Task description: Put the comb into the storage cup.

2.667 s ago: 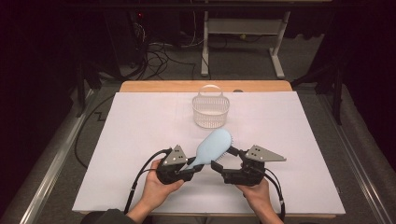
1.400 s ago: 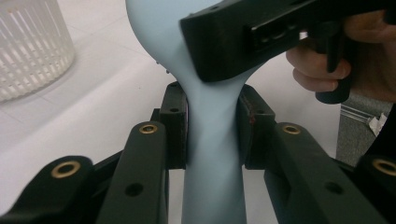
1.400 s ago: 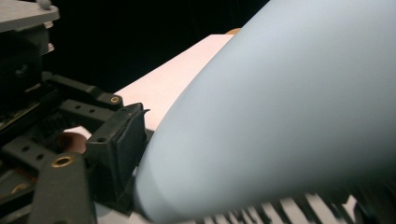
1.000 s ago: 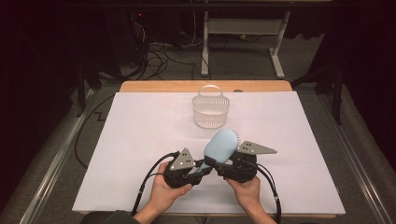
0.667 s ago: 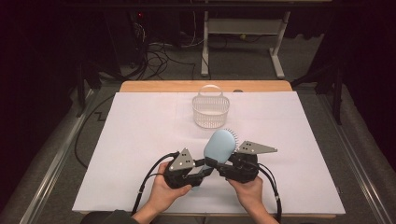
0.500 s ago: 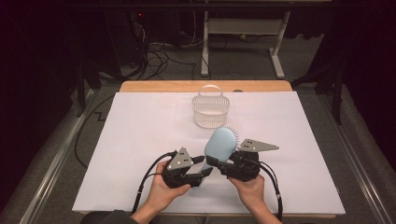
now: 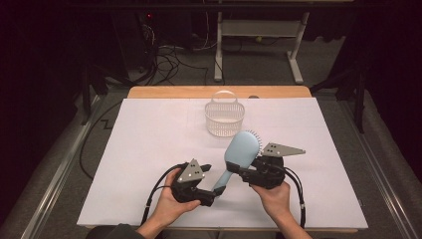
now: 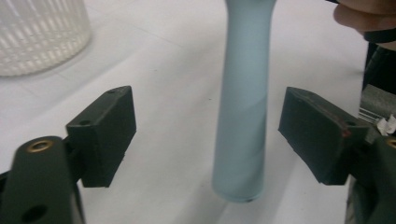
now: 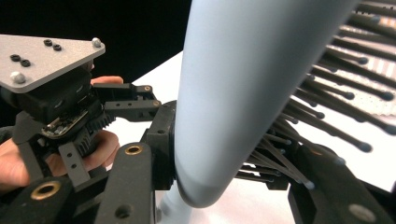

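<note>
Over the near middle of the table, your pale blue hairbrush (image 7: pixel 238 155) looks light, stiff and slick, pinched at the head by the right gripper (image 7: pixel 251 171), jaws across back and bristles. Left gripper (image 8: pixel 210 135) jaws sit spread either side of the handle without touching, so I'd grab there, mid-handle, before heading for the basket (image 7: pixel 224 118).

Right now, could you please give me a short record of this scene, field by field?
Held item: light blue hairbrush
Holder: right gripper, fingers shut across the brush head, bristles against one finger
Left gripper: open, fingers either side of the handle, not touching
Brush handle end: hanging just above the table
Other item: white basket, farther back
Surface: white table
</note>
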Demonstrator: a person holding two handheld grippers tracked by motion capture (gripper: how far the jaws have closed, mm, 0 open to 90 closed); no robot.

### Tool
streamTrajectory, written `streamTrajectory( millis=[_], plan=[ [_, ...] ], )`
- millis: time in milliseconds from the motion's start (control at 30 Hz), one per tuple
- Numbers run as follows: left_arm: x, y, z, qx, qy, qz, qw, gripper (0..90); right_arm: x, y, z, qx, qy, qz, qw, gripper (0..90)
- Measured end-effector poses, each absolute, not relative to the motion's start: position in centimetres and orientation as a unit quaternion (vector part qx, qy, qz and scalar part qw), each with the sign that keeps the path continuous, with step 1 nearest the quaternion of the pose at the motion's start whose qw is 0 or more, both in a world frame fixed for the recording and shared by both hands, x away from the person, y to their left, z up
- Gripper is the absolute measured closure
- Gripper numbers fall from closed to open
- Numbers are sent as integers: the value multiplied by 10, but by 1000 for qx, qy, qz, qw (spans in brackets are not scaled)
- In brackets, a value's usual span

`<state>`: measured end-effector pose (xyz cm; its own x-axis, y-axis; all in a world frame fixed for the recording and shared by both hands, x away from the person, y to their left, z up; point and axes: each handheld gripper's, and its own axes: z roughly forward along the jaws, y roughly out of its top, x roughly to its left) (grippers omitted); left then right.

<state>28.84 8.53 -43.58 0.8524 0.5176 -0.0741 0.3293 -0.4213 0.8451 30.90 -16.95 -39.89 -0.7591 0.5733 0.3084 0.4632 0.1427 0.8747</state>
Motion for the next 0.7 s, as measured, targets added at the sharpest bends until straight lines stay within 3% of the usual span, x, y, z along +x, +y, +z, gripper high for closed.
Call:
streamTrajectory(
  millis=[700],
  plan=[
    [294,118,-435,826,288,134,465,158,321,-177,-395,361,759,540,48,567]
  ],
)
